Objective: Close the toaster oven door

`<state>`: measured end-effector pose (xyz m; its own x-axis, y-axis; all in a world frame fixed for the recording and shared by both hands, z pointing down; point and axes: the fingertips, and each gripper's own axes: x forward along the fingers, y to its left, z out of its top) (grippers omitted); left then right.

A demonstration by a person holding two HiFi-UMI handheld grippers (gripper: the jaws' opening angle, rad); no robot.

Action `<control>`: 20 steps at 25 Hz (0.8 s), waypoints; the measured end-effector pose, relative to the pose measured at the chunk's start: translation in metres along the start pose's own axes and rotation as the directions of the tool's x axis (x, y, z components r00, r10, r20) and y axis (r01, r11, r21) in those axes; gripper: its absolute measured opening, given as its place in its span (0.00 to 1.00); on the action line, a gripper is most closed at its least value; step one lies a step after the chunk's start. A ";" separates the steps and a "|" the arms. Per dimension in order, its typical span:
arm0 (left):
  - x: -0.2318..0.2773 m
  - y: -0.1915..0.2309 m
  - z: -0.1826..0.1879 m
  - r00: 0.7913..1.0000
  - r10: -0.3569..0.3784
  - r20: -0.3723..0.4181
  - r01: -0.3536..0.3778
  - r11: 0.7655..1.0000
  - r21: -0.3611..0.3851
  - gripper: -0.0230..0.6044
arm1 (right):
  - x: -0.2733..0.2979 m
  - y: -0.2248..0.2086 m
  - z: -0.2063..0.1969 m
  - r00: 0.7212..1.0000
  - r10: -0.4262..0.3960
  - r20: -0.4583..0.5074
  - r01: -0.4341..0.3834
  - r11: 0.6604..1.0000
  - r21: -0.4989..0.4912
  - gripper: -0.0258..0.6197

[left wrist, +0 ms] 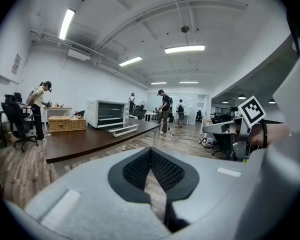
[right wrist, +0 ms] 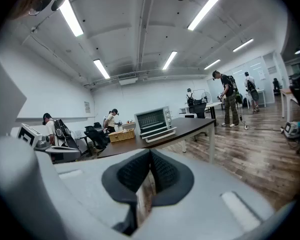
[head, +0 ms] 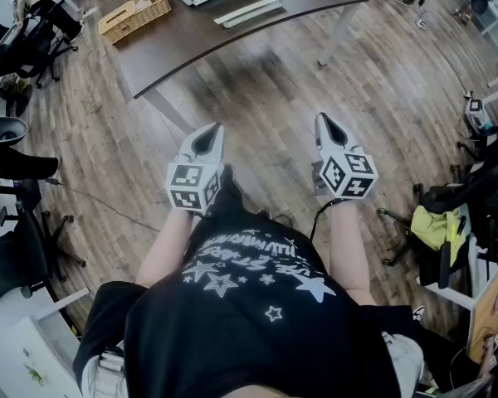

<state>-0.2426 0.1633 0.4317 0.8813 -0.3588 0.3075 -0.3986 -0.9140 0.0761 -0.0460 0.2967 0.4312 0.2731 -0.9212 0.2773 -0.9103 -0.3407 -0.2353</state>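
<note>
Hovering | left tool, right tool closed, empty | toaster oven door down | basket beside

A wicker basket sat on a dark curved table at the upper left of the frame. Black office chairs stood along the left edge of the wood-plank floor.
</note>
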 end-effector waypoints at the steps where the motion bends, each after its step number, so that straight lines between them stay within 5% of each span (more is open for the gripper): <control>1: -0.001 -0.002 0.000 1.000 0.000 0.000 0.000 1.000 -0.001 0.05 | -0.002 -0.001 0.001 1.000 0.000 0.002 0.000 1.000 0.000 0.05; 20: -0.021 -0.005 -0.012 0.999 0.047 -0.001 -0.047 0.998 -0.045 0.05 | -0.013 -0.002 -0.001 0.999 0.030 0.019 -0.030 1.000 -0.007 0.05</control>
<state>-0.2622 0.1779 0.4360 0.8615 -0.4009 0.3116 -0.4505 -0.8867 0.1045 -0.0484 0.3099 0.4288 0.2511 -0.9344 0.2526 -0.9203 -0.3113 -0.2367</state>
